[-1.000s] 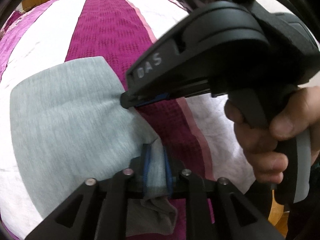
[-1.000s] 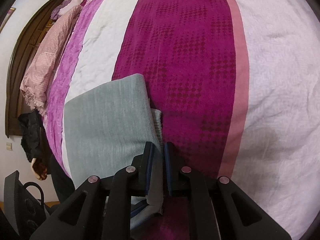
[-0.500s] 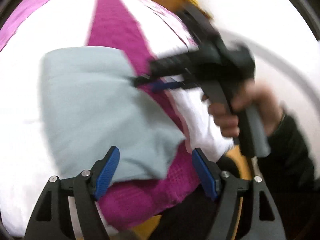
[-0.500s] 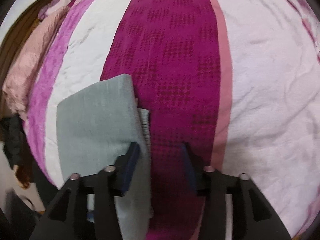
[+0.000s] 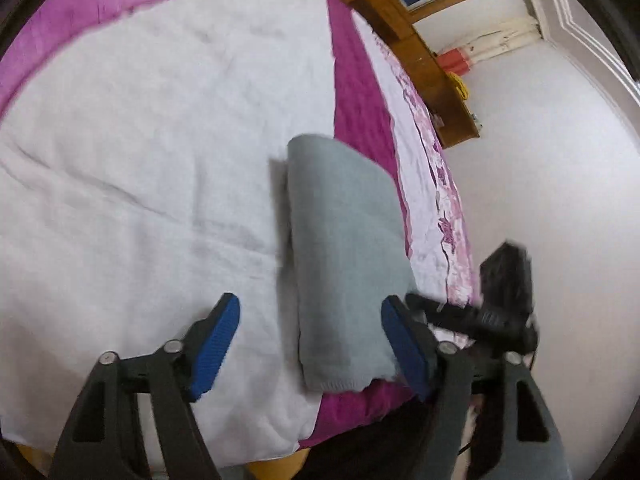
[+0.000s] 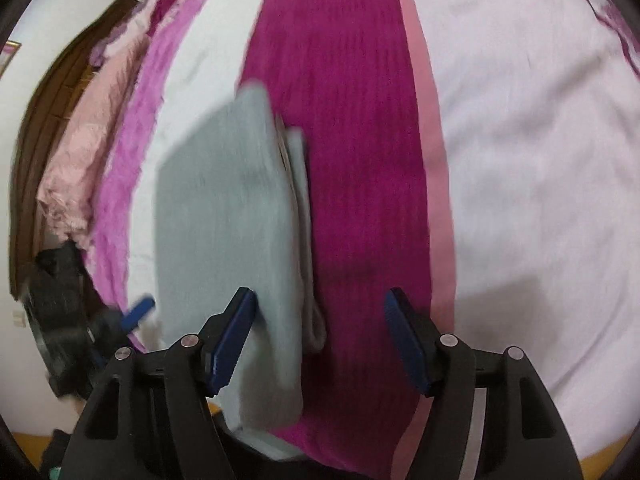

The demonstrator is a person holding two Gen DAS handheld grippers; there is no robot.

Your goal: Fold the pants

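Note:
The grey pants [image 5: 344,264] lie folded into a compact rectangle on the bed, near its front edge. In the right wrist view the pants [image 6: 224,240] show stacked layers along their right side. My left gripper [image 5: 310,344] is open and empty, just above the near end of the pants. My right gripper [image 6: 320,342] is open and empty, above the pants' near right edge. The right gripper also shows in the left wrist view [image 5: 480,312], and the left gripper in the right wrist view [image 6: 120,320].
The bed cover has white [image 5: 140,160], magenta [image 6: 352,140] and pink stripes. A wooden headboard [image 5: 420,48] and a white wall are at the right. A pink blanket [image 6: 84,160] is piled at the far left by dark wooden furniture.
Both grippers let go of the pants and opened wide. Both have pulled back and up from the folded pants, and the left view has swung round.

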